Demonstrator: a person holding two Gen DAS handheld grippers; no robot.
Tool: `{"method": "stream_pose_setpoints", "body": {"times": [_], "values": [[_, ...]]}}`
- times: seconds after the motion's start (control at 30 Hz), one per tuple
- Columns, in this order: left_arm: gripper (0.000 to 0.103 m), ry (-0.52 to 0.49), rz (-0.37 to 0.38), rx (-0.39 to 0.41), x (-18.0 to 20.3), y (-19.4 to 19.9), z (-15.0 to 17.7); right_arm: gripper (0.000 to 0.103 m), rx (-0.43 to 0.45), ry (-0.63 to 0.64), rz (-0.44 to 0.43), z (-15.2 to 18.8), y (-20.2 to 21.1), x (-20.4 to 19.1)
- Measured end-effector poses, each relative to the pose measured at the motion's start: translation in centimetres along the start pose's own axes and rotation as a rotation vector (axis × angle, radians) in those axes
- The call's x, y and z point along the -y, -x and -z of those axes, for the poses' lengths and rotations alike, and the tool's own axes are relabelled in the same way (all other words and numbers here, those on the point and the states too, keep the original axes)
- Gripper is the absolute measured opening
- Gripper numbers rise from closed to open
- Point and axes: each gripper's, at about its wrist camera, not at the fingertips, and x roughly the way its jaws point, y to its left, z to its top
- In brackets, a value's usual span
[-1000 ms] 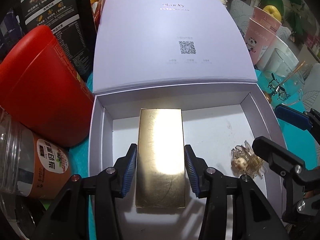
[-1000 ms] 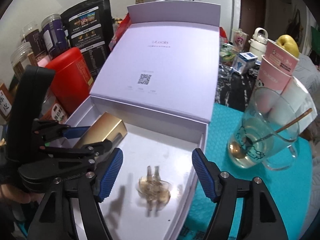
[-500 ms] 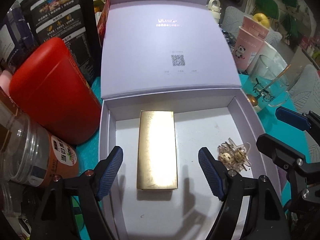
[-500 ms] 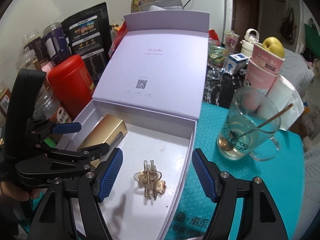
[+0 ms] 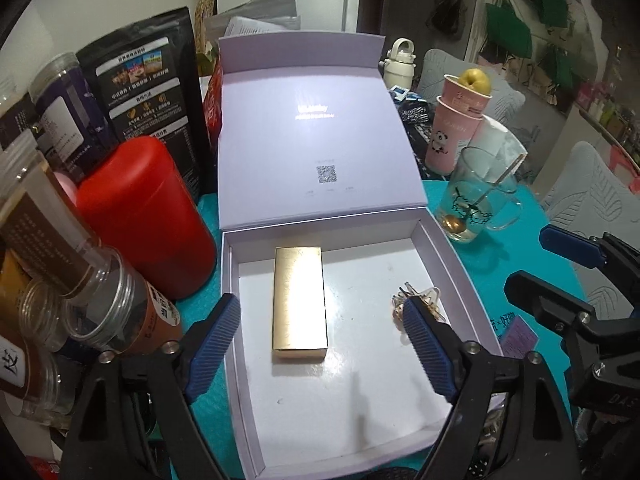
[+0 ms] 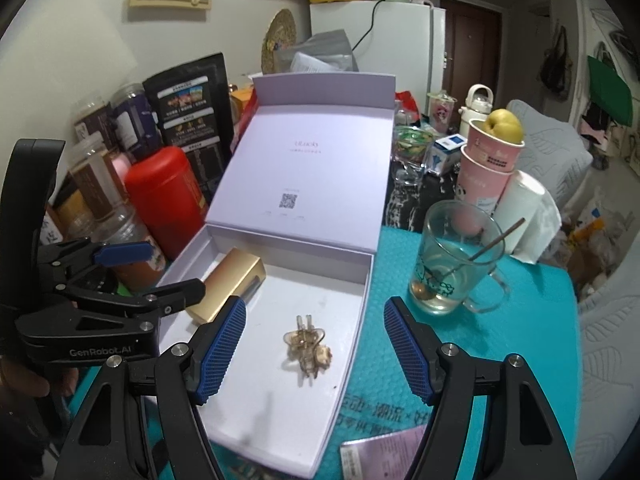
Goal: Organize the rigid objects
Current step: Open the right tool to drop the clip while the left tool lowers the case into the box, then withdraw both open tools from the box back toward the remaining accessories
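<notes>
In the left wrist view — pale lilac cardboard gift box [image 5: 448,264], hinged lid standing open at the back, white floor exposed. Contents, item one: gold foil-wrapped rectangular carton [image 5: 299,302], lying flat in the left half of the box, long axis running straight away from the camera, in line with the fingers. Left claw [image 5: 322,350]: blue-padded fingers spread wide, empty, hovering over the near part of the box; the carton's near end lies between and just ahead of the pads, touching neither. Item two: translucent amber plastic hair claw clip [image 5: 414,296], on the box floor to the right, partly hidden behind the right-hand pad. Red cylindrical plastic canister [image 5: 148,220] stands on the tabletop just left of the box.

In the right wrist view — same box [image 6: 362,304], seen from its right side. Right claw [image 6: 314,348]: fingers wide apart, holding nothing. The hair clip [image 6: 306,344] lies directly ahead, between the two pads, clear of both; its prongs point away toward the lid. The gold carton [image 6: 228,286] sits further left, partly behind the left tool. Clear glass mug with a spoon [image 6: 452,264] stands on the teal mat to the right, well outside the box.

Judgement: each item is nearer its own side's claw — carton to the left, clip to the right — and both appear already stowed in the box.
</notes>
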Motion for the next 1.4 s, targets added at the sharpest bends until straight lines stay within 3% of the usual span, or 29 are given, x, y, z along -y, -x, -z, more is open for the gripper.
{"method": "stream_pose_setpoints", "body": {"times": [0.03,0.67,1.4], "values": [[0.103,-0.003,0.002,0.008,0.1,0.5,0.1,0.073,0.006,0.000,0.005,0.1,0.4,-0.1],[0.103,-0.055,0.024,0.118,1.9,7.1,2.3,0.079,0.111,-0.018,0.108,2.1,9.4,-1.4],[0.103,-0.121,0.131,0.085,4.7,10.9,9.2,0.079,0.098,-0.099,0.188,8.8,15.4,-2.2]]}}
